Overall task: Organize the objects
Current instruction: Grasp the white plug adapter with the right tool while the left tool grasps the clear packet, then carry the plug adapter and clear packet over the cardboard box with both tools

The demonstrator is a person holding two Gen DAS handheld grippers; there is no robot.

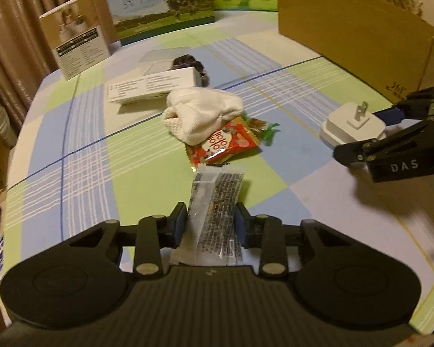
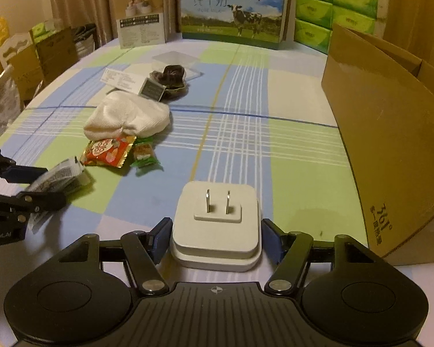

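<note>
The left gripper [image 1: 211,217] is clamped on a clear packet [image 1: 217,211] of dark printed contents; its pads [image 1: 178,217] press the packet's two long edges, and the jaws stand narrow. The packet runs from between the fingers toward 12 o'clock, its far end close to a red snack bag [image 1: 225,146].

The right gripper [image 2: 215,232] straddles a white plug adapter [image 2: 217,225] lying prongs-up on the checked tablecloth [image 2: 289,150]. Its jaws stand about half apart. The left pad [image 2: 162,237] sits against the adapter's side; at the right pad a thin gap seems to show, so whether the adapter is truly squeezed cannot be told.

In the right wrist view the left gripper with its packet sits at 9 o'clock. The red bag and a green candy [image 2: 144,154] lie at 11 o'clock, with a white cloth [image 2: 127,118] just behind them, overlapping the bag. A cardboard box [image 2: 390,133] stands open at 2 o'clock, well apart from the adapter.
</note>
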